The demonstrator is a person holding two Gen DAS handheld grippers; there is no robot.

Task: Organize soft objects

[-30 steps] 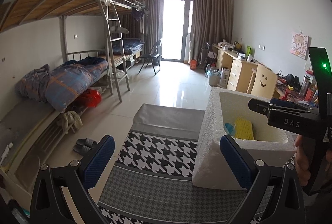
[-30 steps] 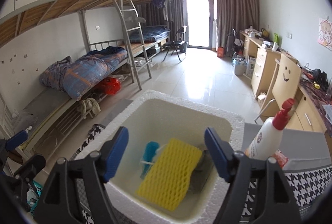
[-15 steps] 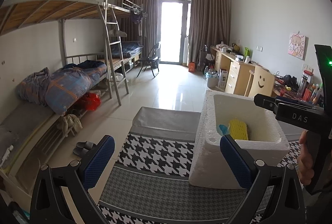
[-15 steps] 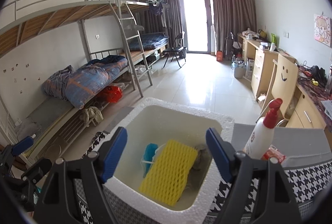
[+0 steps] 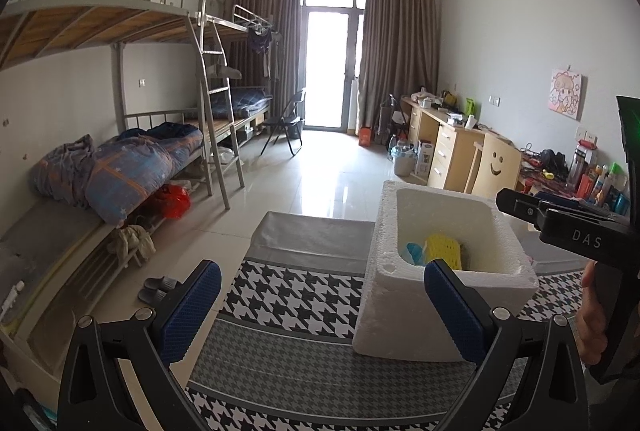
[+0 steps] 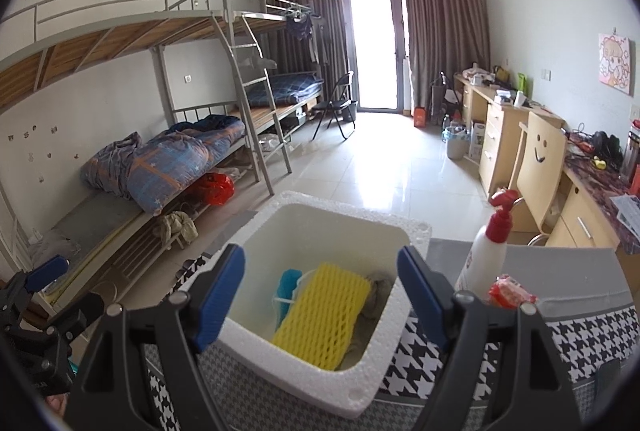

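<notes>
1. Two soft pieces, a ridged yellow foam net and a blue one, lie in the grainy white polystyrene box on houndstooth cloth.
2. The right gripper hovers over them, jaws apart, empty.
3. The left gripper gapes beside the box.

Soft items gathered in a foam box

A yellow mesh foam sleeve leans inside the white polystyrene box, beside a blue sponge and grey cloth.

You've got a bunk bed with a blue quilt left, a desk and smiley chair right, a spray bottle beside you.
</notes>
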